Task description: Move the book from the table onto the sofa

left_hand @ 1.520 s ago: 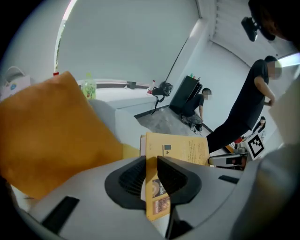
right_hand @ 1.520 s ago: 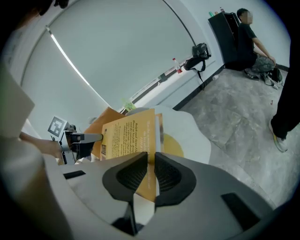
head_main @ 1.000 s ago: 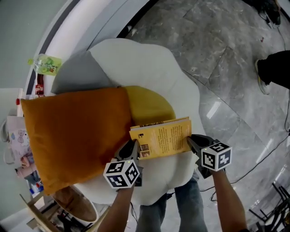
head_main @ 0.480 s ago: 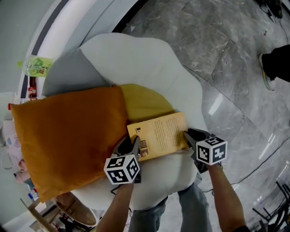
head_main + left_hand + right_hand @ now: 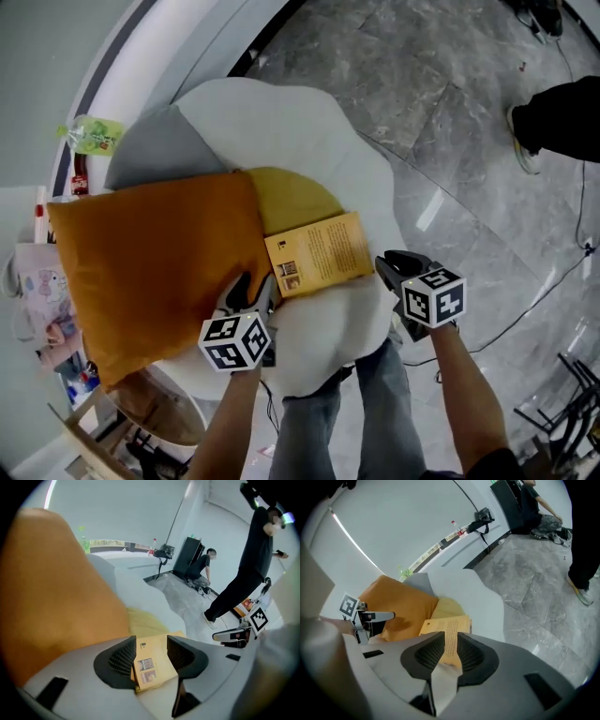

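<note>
- The floor (image 5: 469, 131): grey marble tiles surrounding the seat on its right and far sides.
- The sofa (image 5: 281, 117): white, lobed and soft-topped. It carries every item listed below.
- The orange cushion (image 5: 150, 262): covers the left half of the seat.
- The grey cushion (image 5: 159, 150): partly tucked behind the orange one.
- The yellow cushion (image 5: 292, 197): touches the orange cushion, and its near slope meets the book's far edge.
- The book (image 5: 319, 253): lies cover up on the sofa, between the two tools and close to the seat's front lobe (placement is judged complete).
- The left tool (image 5: 151, 643): its jaws have just been opening and stand apart. The book's near corner shows through the gap, but the pads do not press on it, so the book is released.
- The right tool (image 5: 450, 637): its jaws have likewise just been opening. The book's edge is visible beyond the gap, and nothing is gripped.
- Hazards: the book sits partly on a cushion slope over yielding padding, so it may slide toward the front edge and drop to the floor. A pad that snags the cover while drawing back would drag the book the same way.
</note>
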Demonstrator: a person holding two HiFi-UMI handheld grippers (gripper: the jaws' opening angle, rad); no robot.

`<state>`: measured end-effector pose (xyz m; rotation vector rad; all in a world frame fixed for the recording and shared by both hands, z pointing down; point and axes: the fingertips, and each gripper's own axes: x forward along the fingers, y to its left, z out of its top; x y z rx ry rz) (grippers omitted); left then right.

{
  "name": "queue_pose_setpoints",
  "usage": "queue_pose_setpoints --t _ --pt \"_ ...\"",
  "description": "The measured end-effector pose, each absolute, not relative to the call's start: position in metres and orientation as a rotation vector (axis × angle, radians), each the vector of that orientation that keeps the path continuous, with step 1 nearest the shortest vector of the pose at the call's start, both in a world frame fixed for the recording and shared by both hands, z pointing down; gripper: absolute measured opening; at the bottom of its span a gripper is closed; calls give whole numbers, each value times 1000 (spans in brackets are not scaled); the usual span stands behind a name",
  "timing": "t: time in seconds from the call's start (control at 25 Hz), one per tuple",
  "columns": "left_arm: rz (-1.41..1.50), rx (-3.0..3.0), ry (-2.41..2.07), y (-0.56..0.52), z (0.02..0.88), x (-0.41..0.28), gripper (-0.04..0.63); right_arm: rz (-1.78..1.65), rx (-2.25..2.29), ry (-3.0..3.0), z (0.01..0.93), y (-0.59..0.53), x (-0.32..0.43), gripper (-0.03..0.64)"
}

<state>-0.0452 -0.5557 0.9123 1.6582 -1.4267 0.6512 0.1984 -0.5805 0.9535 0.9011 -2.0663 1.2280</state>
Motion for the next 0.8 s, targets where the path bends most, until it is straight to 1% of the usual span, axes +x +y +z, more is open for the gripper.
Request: queue_pose_setpoints --t 0.12,0.28,0.36,0.48,0.6,0.64,0.8 --pt "605 1755 -1404 -564 847 -36 210 1199 891 -2130 882 -591 199 46" --pt "580 1981 -1388 -564 732 -23 202 1076 863 -2241 773 -595 205 20" --pt "527 2064 -1395 -554 673 -20 173 997 875 -2281 714 -591 211 17" --pt "387 2118 -1439 -539 589 -18 87 877 913 -2353 621 -592 221 15" --pt "325 2199 -1425 -511 507 -5 24 716 967 -2447 511 -579 234 15" --pt "316 2240 -1417 -499 479 -1 15 655 984 -2487 471 -573 236 15" --pt "228 2319 -1442 -451 378 16 14 487 1103 -2629 328 -543 254 15"
